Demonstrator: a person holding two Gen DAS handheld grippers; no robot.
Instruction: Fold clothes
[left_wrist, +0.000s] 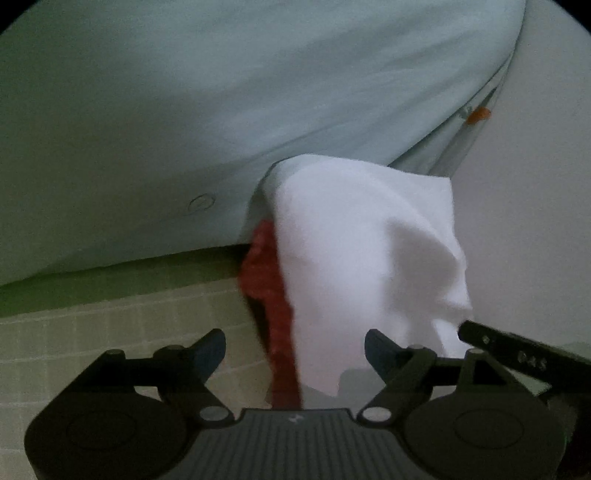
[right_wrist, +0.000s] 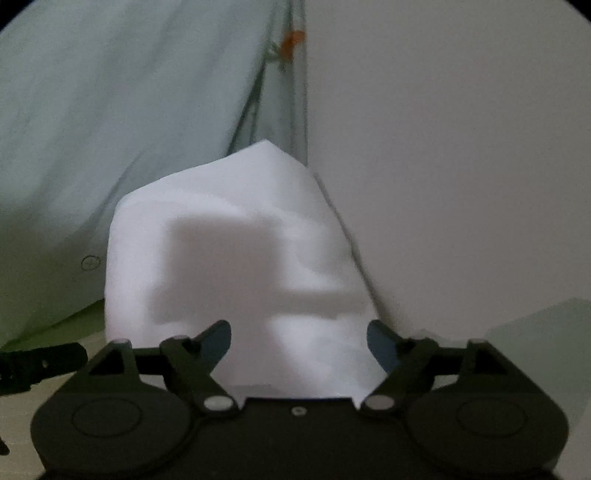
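Showing one white cloth, one red cloth, two gaping tongs.

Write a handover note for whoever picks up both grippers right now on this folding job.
Left gripper: jaws open, holding nothing; the white cloth and a red cloth lie just ahead of its fingers.
Right gripper: jaws open, empty; white cloth bunched up directly in front of it.
Things: the white cloth sits in a crumpled heap on the checked green surface, against a pale green sheet. The red cloth shows at its left side, partly under it.
Done: no neat fold visible.
Left: spread out the white cloth, fold it, then deal with the red one.
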